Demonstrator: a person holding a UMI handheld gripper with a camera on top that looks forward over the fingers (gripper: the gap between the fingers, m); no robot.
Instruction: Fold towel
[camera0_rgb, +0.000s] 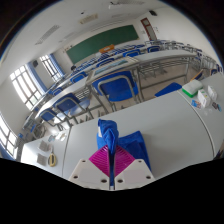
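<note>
A blue towel (130, 146) lies on the white table (180, 135) just ahead of the fingers. My gripper (110, 160) is shut on a bunched part of the towel, which rises in a peak (106, 130) between the magenta pads (100, 160). The rest of the towel spreads flat to the right of the fingers.
A green and white object (200, 97) lies at the table's far right. A round white object (52, 160) and small items sit at the left. Rows of desks with blue chairs (115, 88) fill the room beyond, with a green chalkboard (100, 44) and windows (25, 85).
</note>
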